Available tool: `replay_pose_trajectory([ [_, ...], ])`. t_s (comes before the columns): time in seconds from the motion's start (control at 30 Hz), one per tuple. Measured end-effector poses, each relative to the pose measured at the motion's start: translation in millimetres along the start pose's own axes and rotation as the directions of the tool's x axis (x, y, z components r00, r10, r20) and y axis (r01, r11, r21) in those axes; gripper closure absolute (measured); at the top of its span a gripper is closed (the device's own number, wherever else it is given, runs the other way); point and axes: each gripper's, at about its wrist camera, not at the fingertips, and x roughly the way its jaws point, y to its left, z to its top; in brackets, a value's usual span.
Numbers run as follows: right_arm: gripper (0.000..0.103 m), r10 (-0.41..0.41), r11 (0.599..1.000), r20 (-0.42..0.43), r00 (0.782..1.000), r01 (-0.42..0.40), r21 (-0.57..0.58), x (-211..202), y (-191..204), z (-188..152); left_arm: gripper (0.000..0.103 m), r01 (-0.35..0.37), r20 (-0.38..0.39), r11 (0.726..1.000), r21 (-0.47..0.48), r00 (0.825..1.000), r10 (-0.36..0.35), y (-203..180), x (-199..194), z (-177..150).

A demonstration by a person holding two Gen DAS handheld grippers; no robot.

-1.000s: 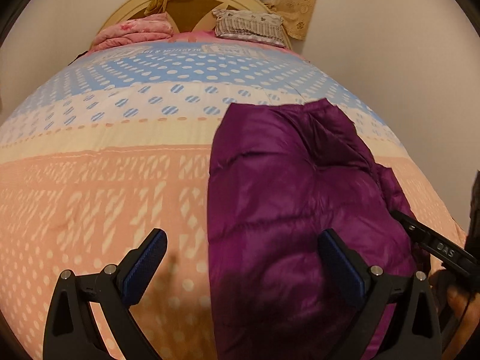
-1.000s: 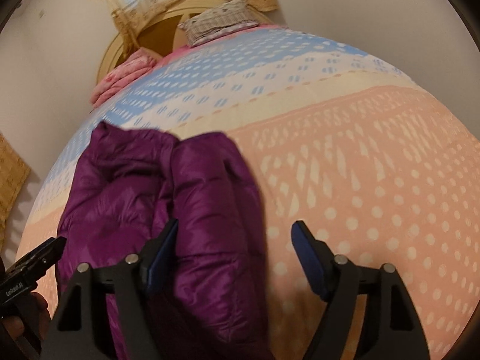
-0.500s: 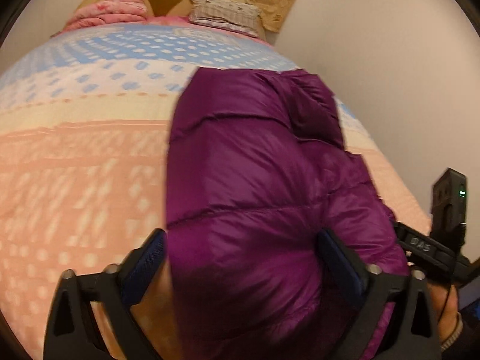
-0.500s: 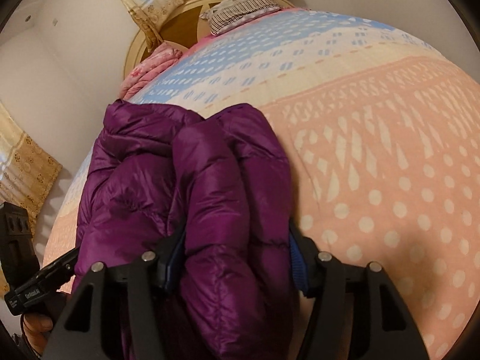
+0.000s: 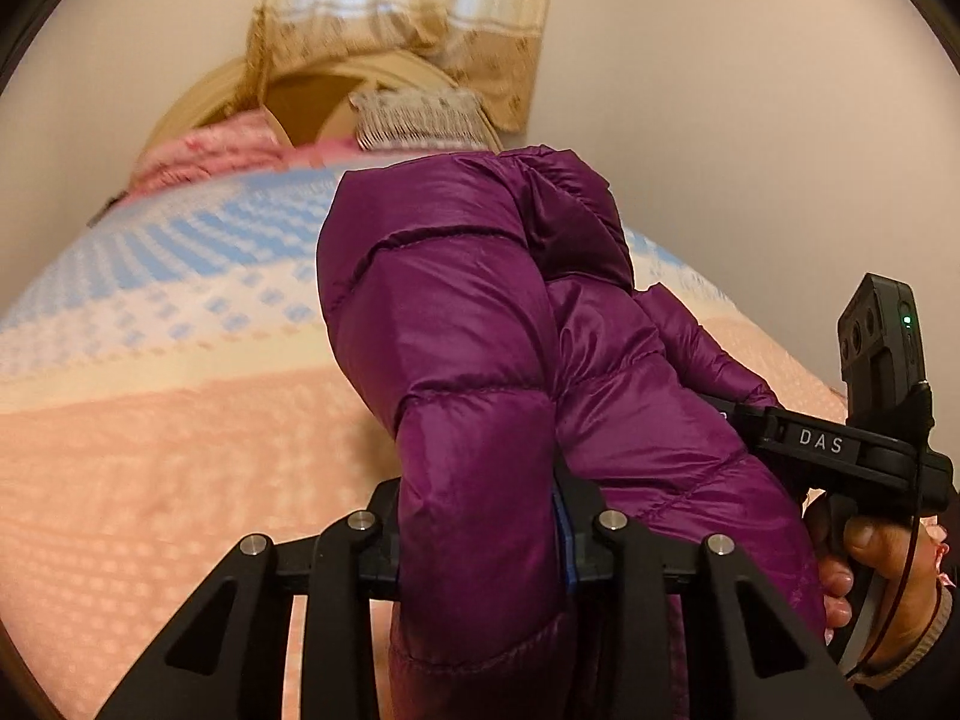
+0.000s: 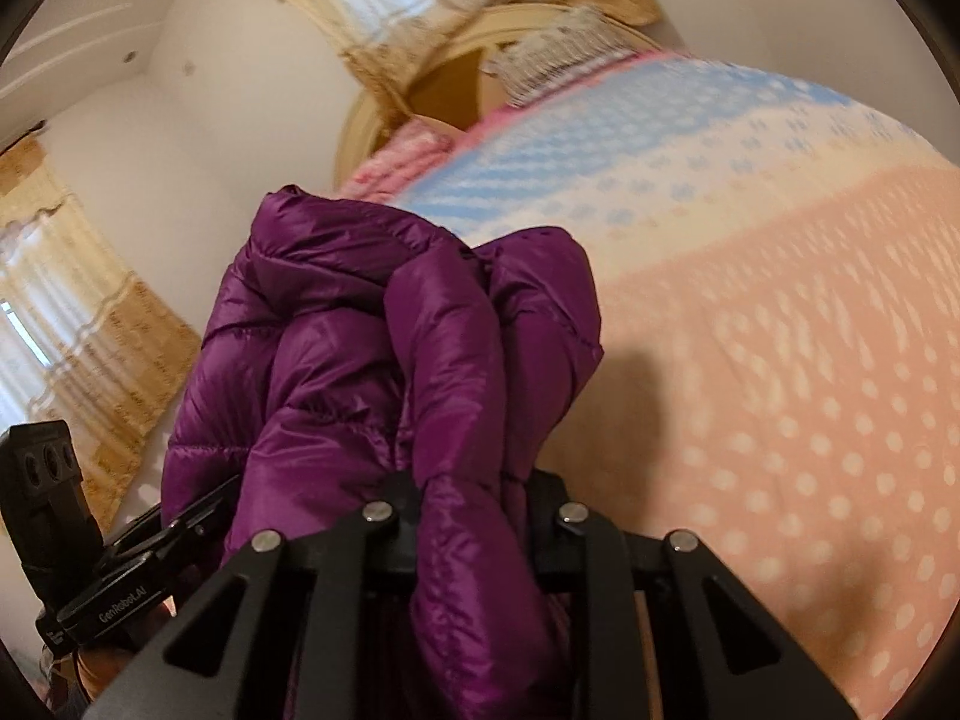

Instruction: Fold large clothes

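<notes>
A purple quilted puffer jacket (image 5: pixel 468 324) lies folded lengthwise on the bed, its near end lifted. My left gripper (image 5: pixel 480 546) is shut on the jacket's near edge, the fabric bulging between and over its fingers. My right gripper (image 6: pixel 474 516) is shut on the same jacket (image 6: pixel 372 348) at its other near corner. Each gripper shows in the other's view: the right one (image 5: pixel 840 450) at the right edge, the left one (image 6: pixel 90 570) at the lower left. Both sets of fingertips are hidden by fabric.
The bed cover (image 5: pixel 150 432) has peach, cream and blue dotted bands. Pink bedding (image 5: pixel 210 150) and a grey pillow (image 5: pixel 420 117) lie at the headboard (image 5: pixel 198 102). A wall (image 5: pixel 750 120) runs along the bed's right side. Curtains (image 6: pixel 78 324) hang to the left.
Both grippers moved in over the jacket's near end and closed on it. The jacket end has been raised off the bed, and both views tilt upward.
</notes>
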Motion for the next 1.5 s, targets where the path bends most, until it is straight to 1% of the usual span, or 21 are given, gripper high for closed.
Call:
replay_pose_trajectory([
  [0.1,0.079,0.049,0.998,0.003,0.999,-0.049,-0.036,5.7,29.5,7.1,0.068,-0.036,0.036,0.999,-0.01,0.999,0.036,17.6,-26.2,7.5],
  [0.23,0.079,0.104,0.991,-0.012,0.995,-0.104,-0.078,29.1,65.4,12.3,0.068,-0.087,0.068,0.995,-0.039,0.994,0.09,47.3,-52.6,13.2],
  [0.37,0.079,0.143,0.982,-0.049,0.988,-0.148,-0.116,26.7,71.2,18.4,0.068,-0.143,0.075,0.987,-0.072,0.986,0.148,78.0,-63.9,10.7],
  [0.5,0.079,0.162,0.974,-0.093,0.982,-0.174,-0.148,27.7,67.5,16.6,0.068,-0.189,0.063,0.975,-0.118,0.978,0.197,112.3,-67.2,2.6],
  [0.6,0.079,0.173,0.967,-0.133,0.976,-0.194,-0.165,37.9,72.3,9.3,0.068,-0.218,0.055,0.964,-0.153,0.972,0.228,132.5,-72.9,-5.6],
  [0.67,0.079,0.176,0.963,-0.16,0.971,-0.204,-0.176,52.2,83.1,3.8,0.068,-0.233,0.048,0.956,-0.176,0.968,0.244,146.9,-74.4,-10.7],
  [0.93,0.08,0.177,0.95,-0.239,0.955,-0.229,-0.211,87.5,110.6,-12.2,0.068,-0.275,0.018,0.932,-0.235,0.958,0.287,181.2,-81.5,-31.9],
  [1.13,0.08,0.164,0.947,-0.289,0.943,-0.233,-0.22,107.7,122.5,-22.0,0.068,-0.289,-0.006,0.92,-0.265,0.954,0.299,204.9,-85.1,-45.9],
  [1.4,0.08,0.132,0.955,-0.34,0.931,-0.211,-0.208,131.9,117.1,-40.2,0.068,-0.295,-0.059,0.911,-0.287,0.955,0.29,220.0,-70.4,-65.7],
  [1.5,0.08,0.116,0.96,-0.351,0.929,-0.196,-0.202,139.5,113.1,-45.9,0.066,-0.297,-0.08,0.904,-0.308,0.955,0.286,224.8,-62.7,-74.2],
])
